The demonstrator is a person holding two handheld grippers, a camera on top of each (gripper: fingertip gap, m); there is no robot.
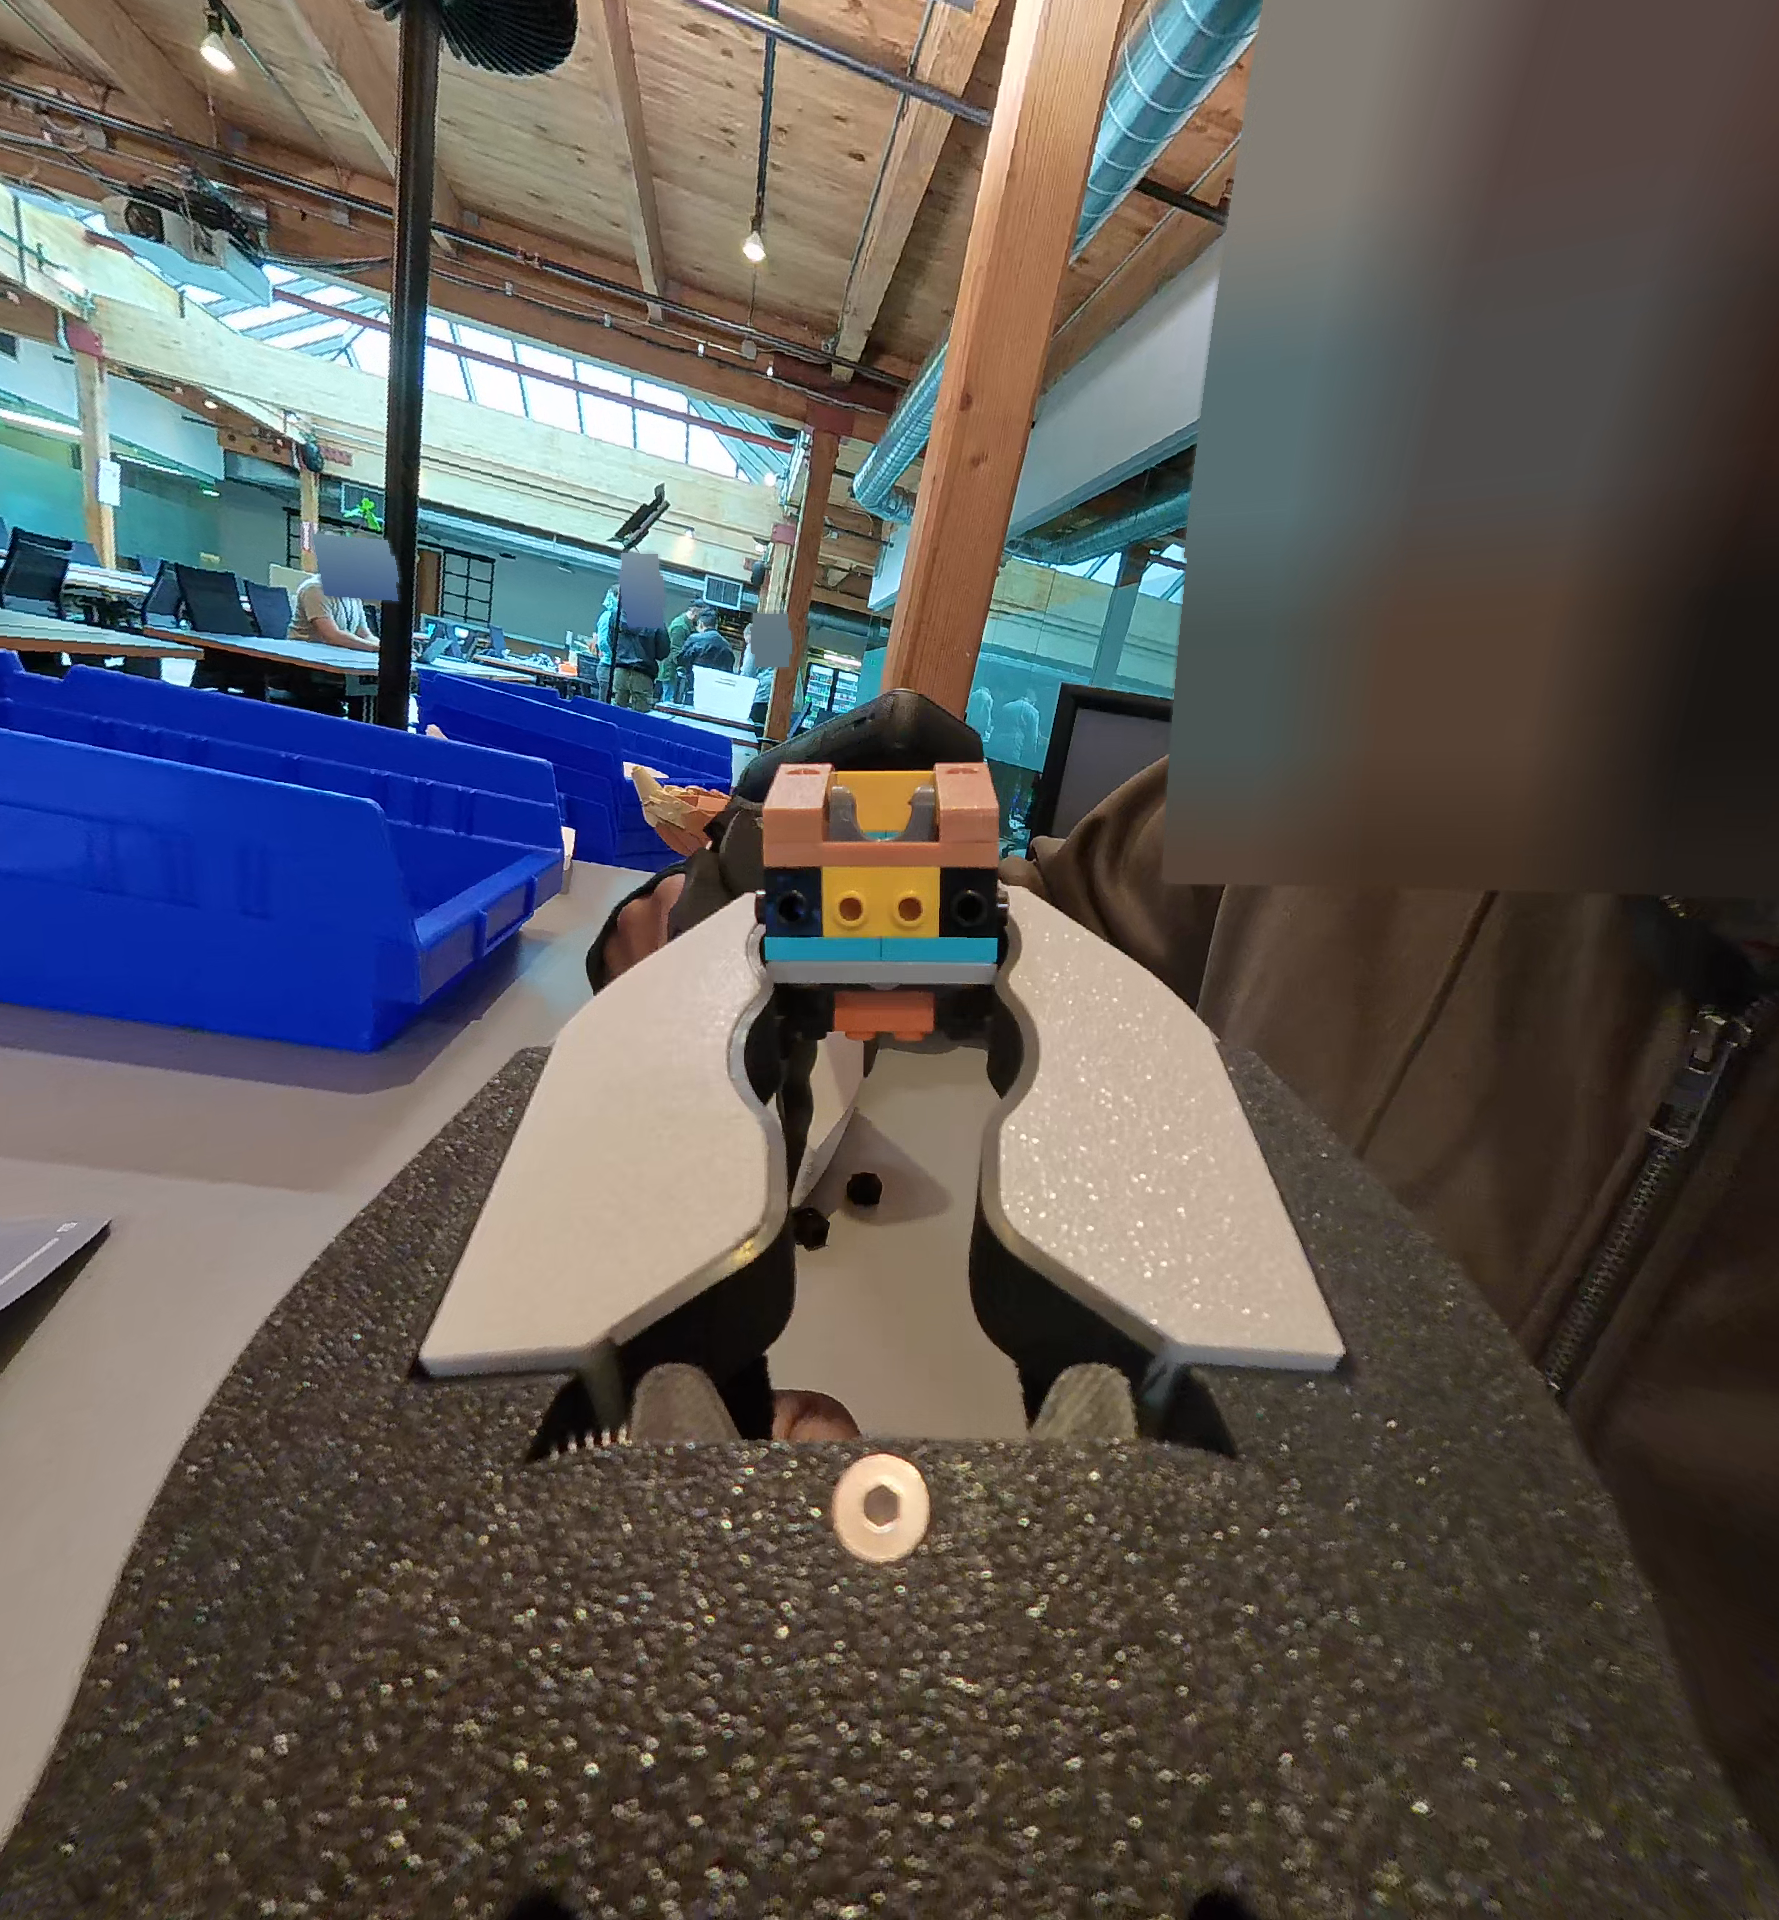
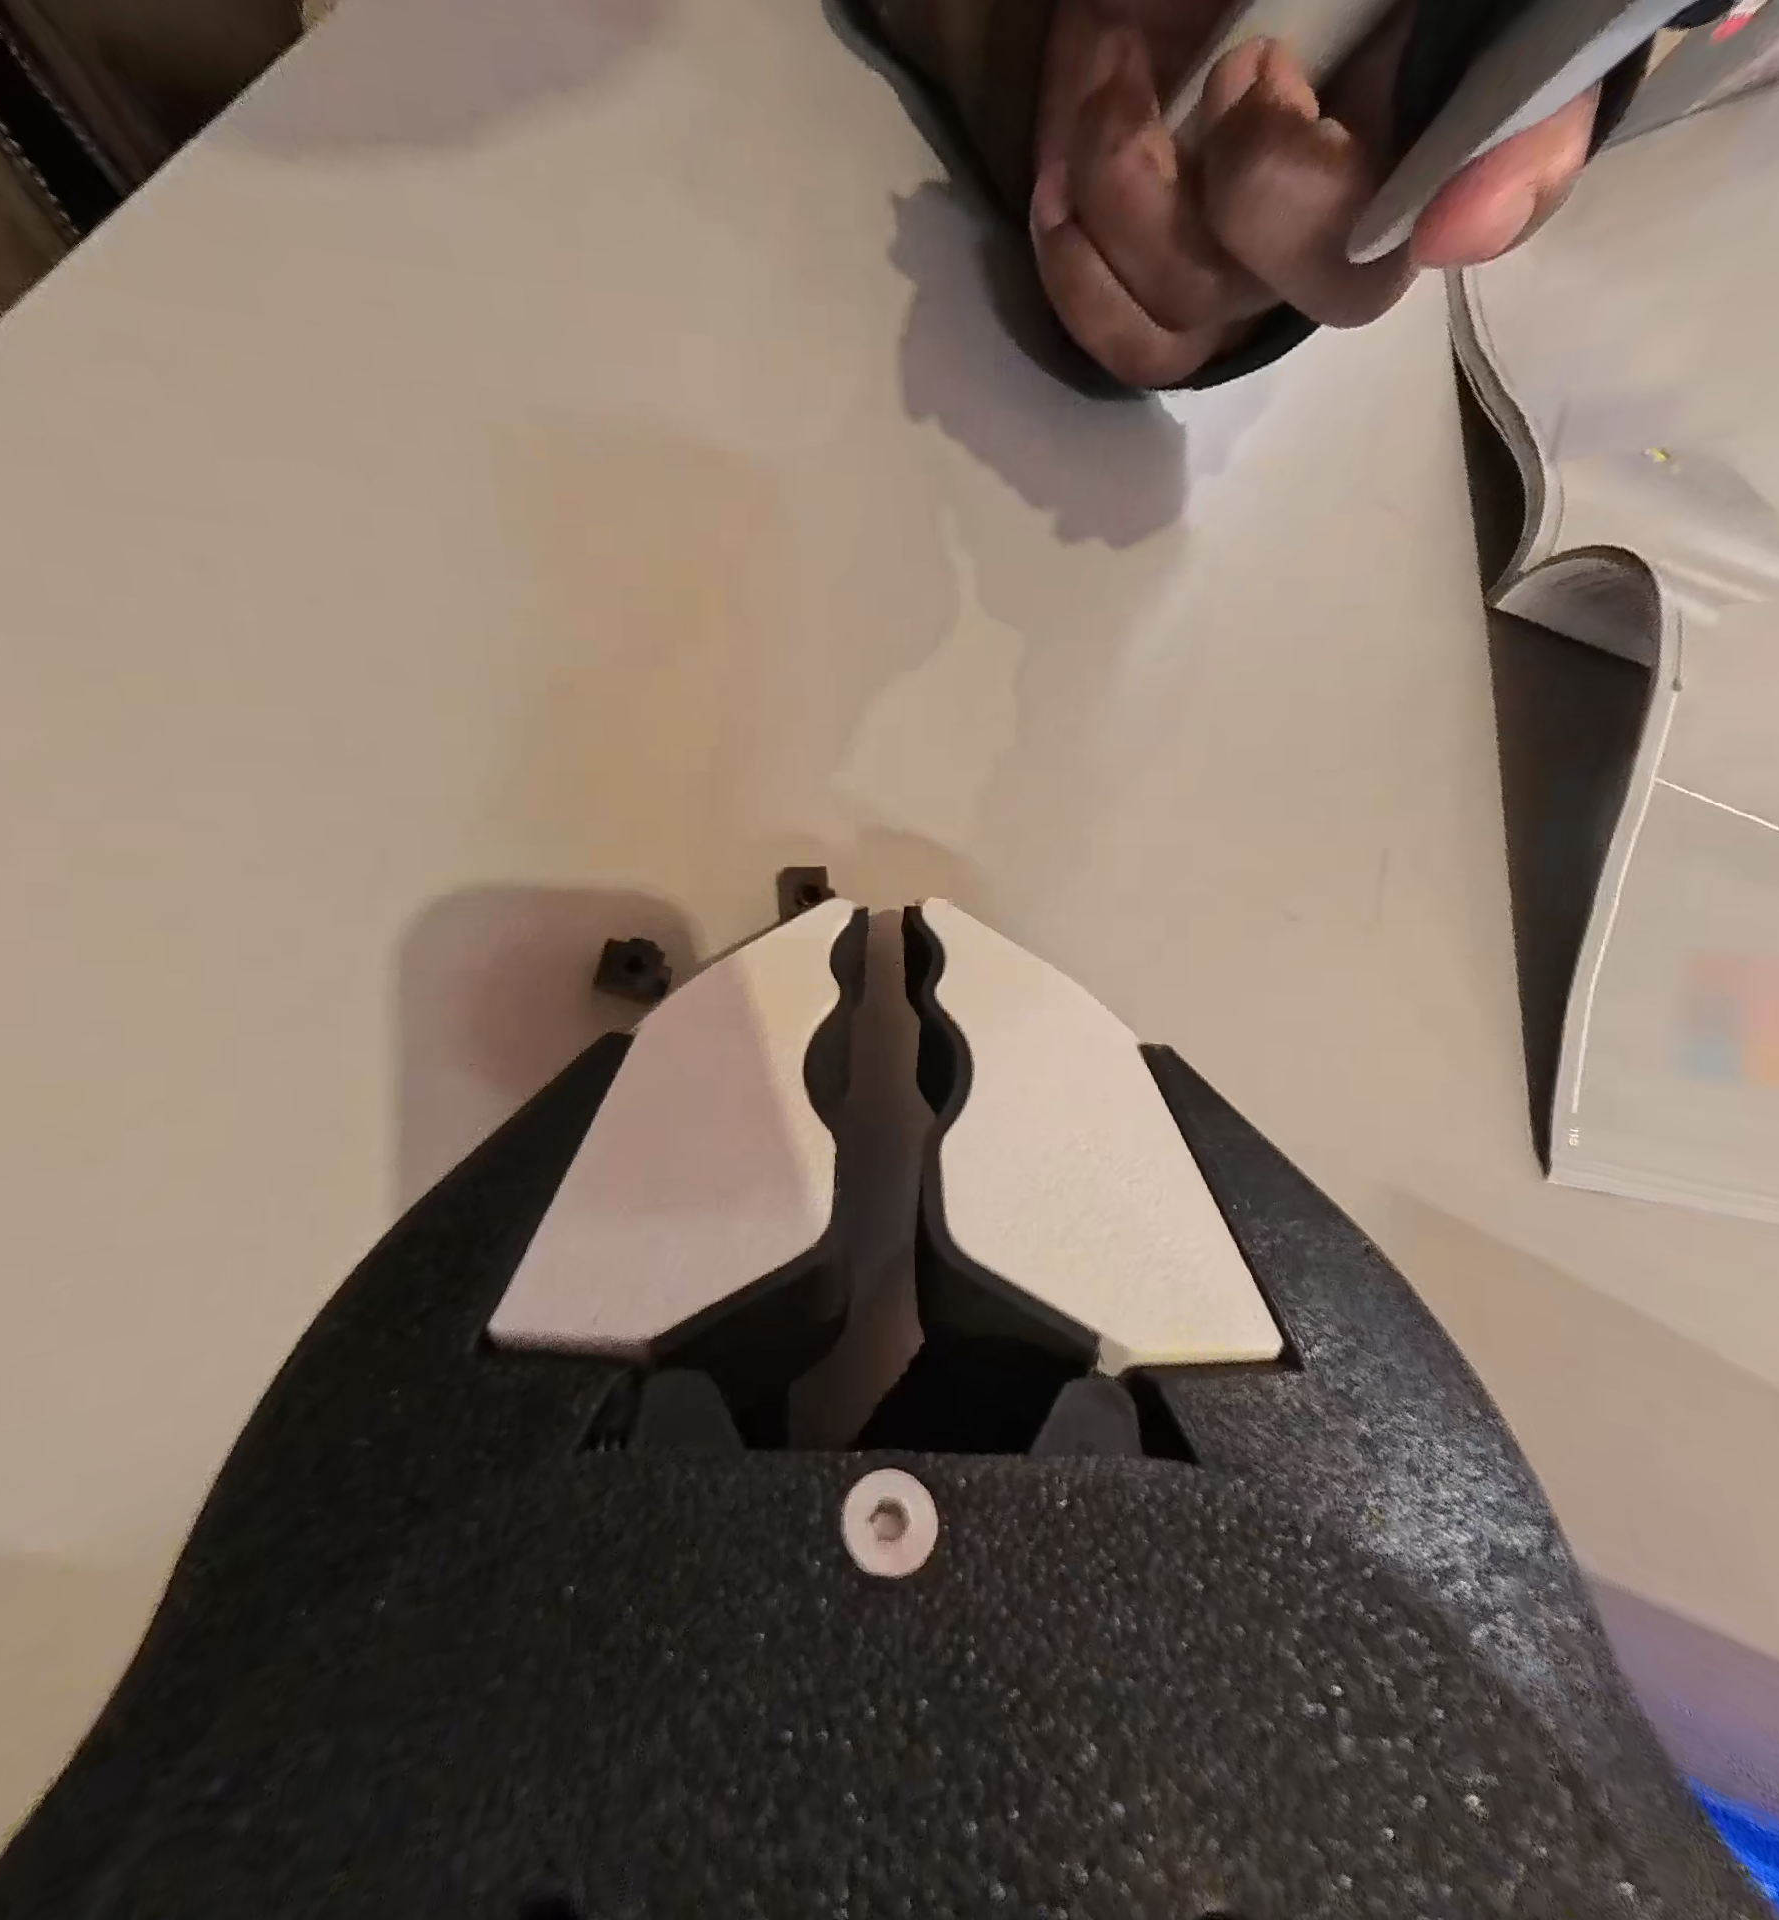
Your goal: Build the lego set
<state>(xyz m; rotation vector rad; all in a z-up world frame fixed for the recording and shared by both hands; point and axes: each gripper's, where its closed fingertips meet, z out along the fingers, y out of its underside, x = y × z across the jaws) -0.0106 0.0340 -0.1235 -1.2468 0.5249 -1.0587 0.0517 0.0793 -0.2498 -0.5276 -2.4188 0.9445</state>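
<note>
The left gripper [image 1: 880, 966] holds the lego build [image 1: 881, 878] clamped aloft, presenting it for assembly. The right gripper [image 2: 885, 912], fingers together, hovers beside two small black pieces [image 2: 633, 968] on the desk [image 2: 449, 520], perhaps holding nothing.

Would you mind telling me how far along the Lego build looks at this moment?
Done: a multicoloured block assembly is already stacked. In hand: the left gripper clamps it above the table. The right gripper is nearly closed and empty, beside two small black pieces on the table. Left: those pieces are unattached, and the booklet lies open.
</note>
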